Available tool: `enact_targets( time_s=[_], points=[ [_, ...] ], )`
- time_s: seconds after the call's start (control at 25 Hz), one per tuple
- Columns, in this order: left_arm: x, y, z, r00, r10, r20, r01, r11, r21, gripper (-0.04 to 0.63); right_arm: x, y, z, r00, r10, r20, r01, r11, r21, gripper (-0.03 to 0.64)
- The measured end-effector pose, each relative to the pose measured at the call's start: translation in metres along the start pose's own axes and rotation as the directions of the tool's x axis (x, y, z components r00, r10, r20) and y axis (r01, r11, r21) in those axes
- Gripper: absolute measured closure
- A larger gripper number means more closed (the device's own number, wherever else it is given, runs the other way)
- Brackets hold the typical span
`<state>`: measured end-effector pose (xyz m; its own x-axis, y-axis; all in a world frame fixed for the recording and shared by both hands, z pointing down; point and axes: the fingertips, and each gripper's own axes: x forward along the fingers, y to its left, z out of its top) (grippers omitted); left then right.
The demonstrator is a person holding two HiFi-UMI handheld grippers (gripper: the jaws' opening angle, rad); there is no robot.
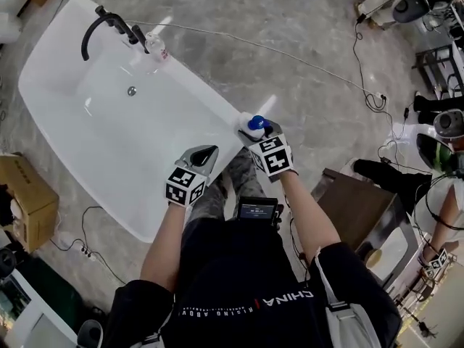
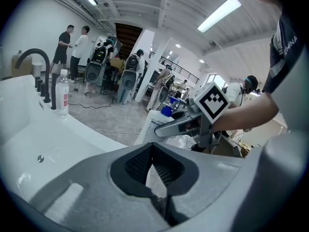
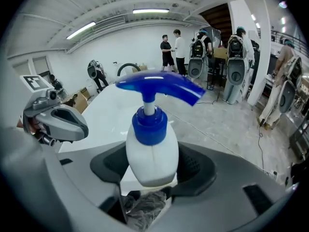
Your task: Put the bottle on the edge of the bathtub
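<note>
The right gripper [image 3: 152, 164] is clamped on the white plastic pump bottle with the blue dispenser head [image 3: 152, 151], its dark pads pressing the bottle's body from both sides. The bottle stands upright in the jaws, spout pointing to the right in the right gripper view. In the head view it sits at the near right corner of the white bathtub [image 1: 185, 78], over the rim. The left gripper [image 2: 155, 172] has its jaws brought together with nothing between them, hovering over the tub's near end, just beside the right one.

The bottle's base is hidden behind the jaws, so contact with the rim cannot be told. A crumpled greyish mass below it is hard to identify.
</note>
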<state>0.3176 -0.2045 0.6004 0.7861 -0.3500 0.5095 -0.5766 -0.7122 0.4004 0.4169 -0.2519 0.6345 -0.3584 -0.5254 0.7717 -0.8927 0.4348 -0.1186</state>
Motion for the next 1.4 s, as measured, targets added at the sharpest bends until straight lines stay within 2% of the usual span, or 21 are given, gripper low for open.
enact_targets(
  time_s=[0.28,0.56,0.96,1.2,1.4],
  points=[
    [0.041,0.044,0.0,0.999,0.041,-0.006,-0.041,0.997,-0.068,0.586,0.079,-0.02,0.009,0.998,0.037,-0.043,-0.04,0.997,-0.062,0.344],
    [0.059,0.075,0.005,0.996,0.094,0.003,-0.093,0.989,-0.118,0.586,0.12,-0.015,0.019,0.996,0.082,-0.037,-0.086,0.99,-0.115,0.344],
    [0.056,0.075,-0.003,0.994,0.107,-0.019,-0.108,0.986,-0.129,0.586,0.123,-0.002,0.014,0.998,0.06,-0.013,-0.061,0.968,-0.244,0.341],
    [0.052,0.076,0.0,0.994,0.112,-0.017,-0.113,0.986,-0.119,0.586,0.125,-0.003,0.012,0.995,0.093,-0.028,-0.097,0.968,-0.229,0.332],
    [0.043,0.079,0.001,0.991,0.134,-0.009,-0.134,0.983,-0.125,0.586,0.12,0.002,0.011,0.99,0.135,-0.039,-0.14,0.967,-0.211,0.267]
  ],
)
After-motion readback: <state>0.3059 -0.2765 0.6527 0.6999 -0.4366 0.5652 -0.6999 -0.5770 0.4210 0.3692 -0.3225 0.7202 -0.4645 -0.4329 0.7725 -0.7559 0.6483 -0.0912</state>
